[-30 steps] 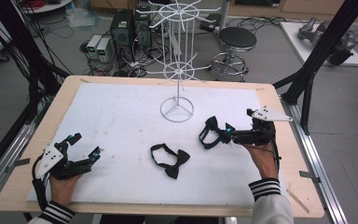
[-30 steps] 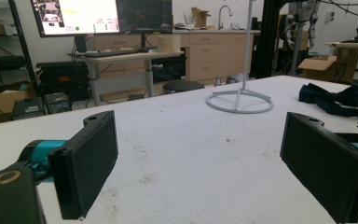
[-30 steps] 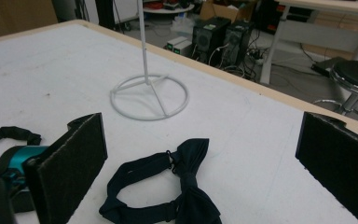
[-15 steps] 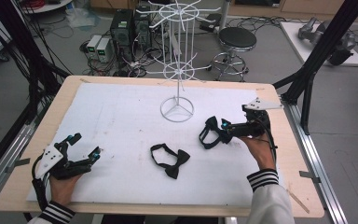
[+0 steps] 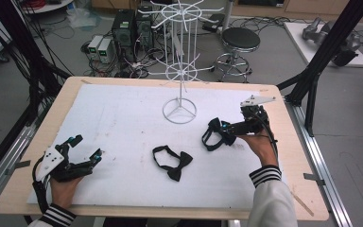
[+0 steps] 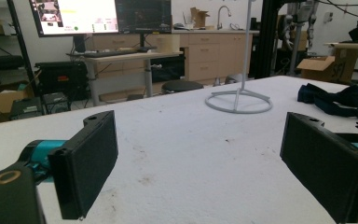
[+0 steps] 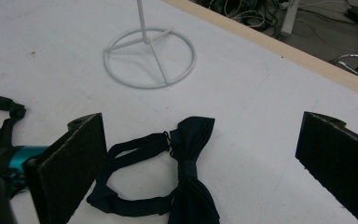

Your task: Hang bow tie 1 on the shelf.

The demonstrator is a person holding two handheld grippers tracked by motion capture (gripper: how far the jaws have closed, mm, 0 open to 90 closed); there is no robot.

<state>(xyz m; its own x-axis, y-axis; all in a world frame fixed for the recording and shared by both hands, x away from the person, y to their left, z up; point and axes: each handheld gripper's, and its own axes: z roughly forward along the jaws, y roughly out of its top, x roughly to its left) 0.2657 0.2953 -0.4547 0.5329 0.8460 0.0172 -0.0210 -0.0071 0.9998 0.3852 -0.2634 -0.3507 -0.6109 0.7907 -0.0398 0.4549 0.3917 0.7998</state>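
Observation:
Two dark bow ties lie on the white-covered table (image 5: 123, 109). One bow tie (image 5: 172, 163) rests near the middle front. The other bow tie (image 5: 210, 140) lies at the right, and in the right gripper view this bow tie (image 7: 186, 186) sits on the table between the wide-apart jaws of my open right gripper (image 7: 200, 140). From above, the right gripper (image 5: 222, 131) hovers just over it. My left gripper (image 5: 82, 151) rests open at the front left with nothing between its jaws (image 6: 200, 135). A white wire rack stands behind on its ring base (image 5: 179, 111).
The rack's ring base (image 7: 149, 58) lies just beyond the right gripper, and the same ring base (image 6: 237, 100) shows far ahead of the left one. The table's wooden rim (image 5: 283, 142) runs at the right. A stool (image 5: 240, 40) and electronics stand on the floor behind.
The right hand and gripper have shifted left and toward the back, tilting over the right bow tie. The left gripper and the middle bow tie have not moved.

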